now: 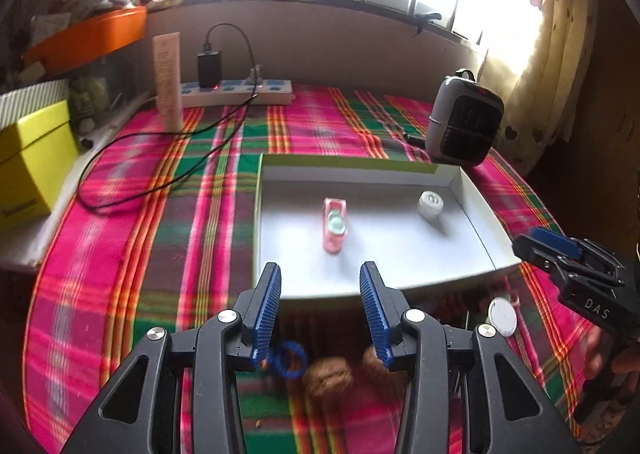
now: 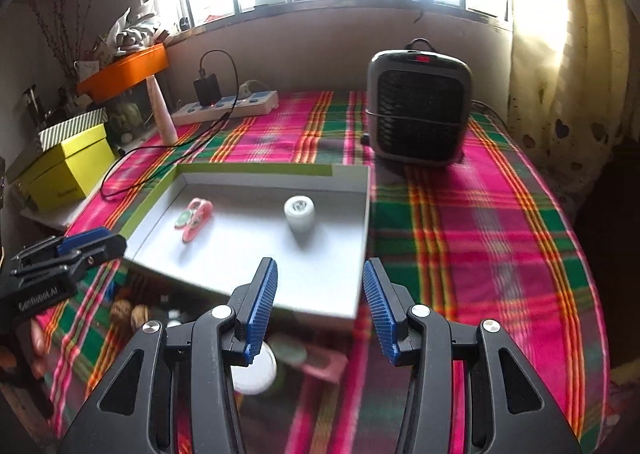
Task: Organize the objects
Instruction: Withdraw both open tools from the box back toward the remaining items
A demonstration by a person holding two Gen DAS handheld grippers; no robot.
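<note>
Left wrist view: the left tongs (image 1: 320, 274) stand wide apart with nothing between their ribbed blue pads, poised over the near rim of the white tray (image 1: 476, 230). Just below them, on the plaid cloth (image 1: 160, 254), lie a blue coiled ring (image 1: 289, 359), two brown walnut-like lumps (image 1: 328, 376) and, further right, a white round lid (image 1: 503, 316); all are blurred. Inside the tray a pink item with a pale green disc (image 1: 334, 225) lies near the middle, and a white cylinder (image 1: 430, 205) sits well apart from it toward the right wall. The right tongs (image 1: 538, 244) show at the right edge, seen side-on.

The right wrist view shows the right tongs (image 2: 320, 274) equally open and empty over the tray's near right corner. Beneath them it picks out a second pink piece (image 2: 326, 368) with a greenish disc (image 2: 289, 352) beside the white lid, which the left camera barely shows; the blue ring is hidden here.

Beyond the tray stand a grey heater (image 2: 418, 102), a power strip (image 2: 224, 108) with a black charger (image 2: 207, 89), a pink tube (image 2: 162, 114), and a yellow box (image 2: 64, 166) at the left.
</note>
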